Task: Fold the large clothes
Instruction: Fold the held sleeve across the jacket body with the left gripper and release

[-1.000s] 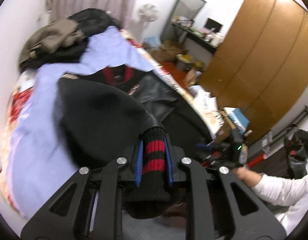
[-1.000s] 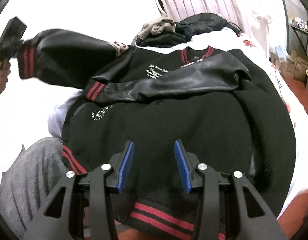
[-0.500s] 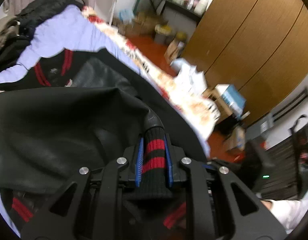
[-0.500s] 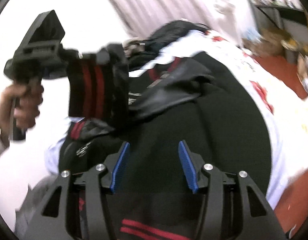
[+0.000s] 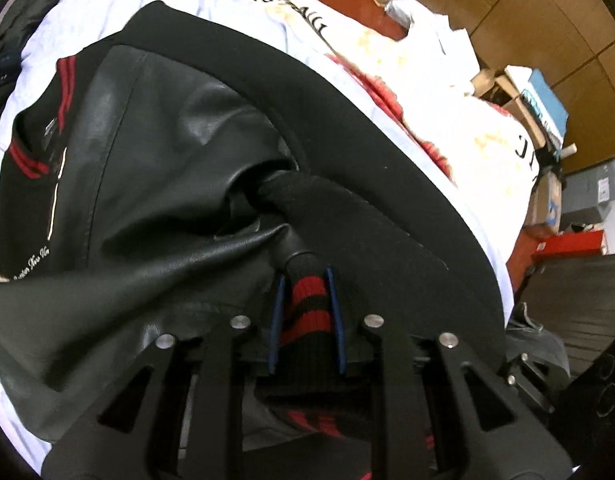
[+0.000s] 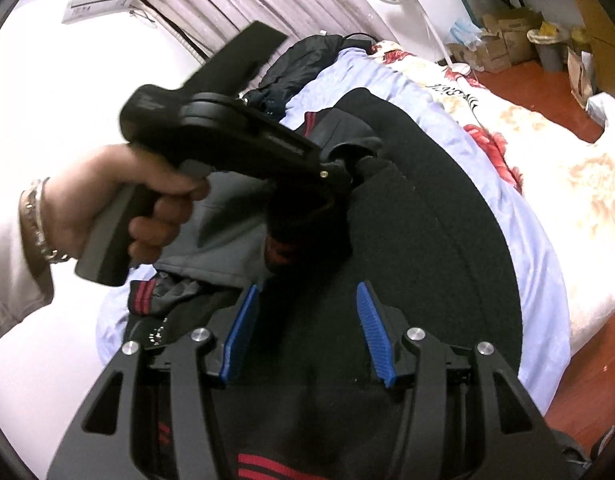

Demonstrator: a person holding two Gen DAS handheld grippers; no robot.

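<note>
Bedroom, cluttered; working surface is a bed [image 6: 519, 216] under a pale lilac sheet and a floral quilt, curtains and a white fan behind, wooden wardrobe doors off to one side.

Black varsity jacket with glossy leather-look sleeves and red-striped knit trim [image 5: 387, 184] lies spread on the bed, collar toward the far end, hem nearest the person. Its long axis runs from hem to collar, straight away from both tools.

One leather-look sleeve [image 5: 155, 184] is drawn across the body of the jacket, its black-and-red ribbed cuff [image 5: 307, 312] ending over the jacket's middle.

Left gripper [image 5: 306, 316]: blue pads clamped on that cuff, pointing steeply down, low over the torso panel. In the right wrist view the same tool [image 6: 335, 176] sits above the jacket's centre, the person's hand [image 6: 147, 200] on its grip.

Right gripper [image 6: 307, 336]: jaws parted, nothing between the pads, hovering at the hem, black fabric beneath.

Judgement: the sleeve fold is nearly placed. The left tool is the nearer to the drop spot, so release falls to it; the right is nearer the hem, which lies just ahead of and below its tips.
</note>
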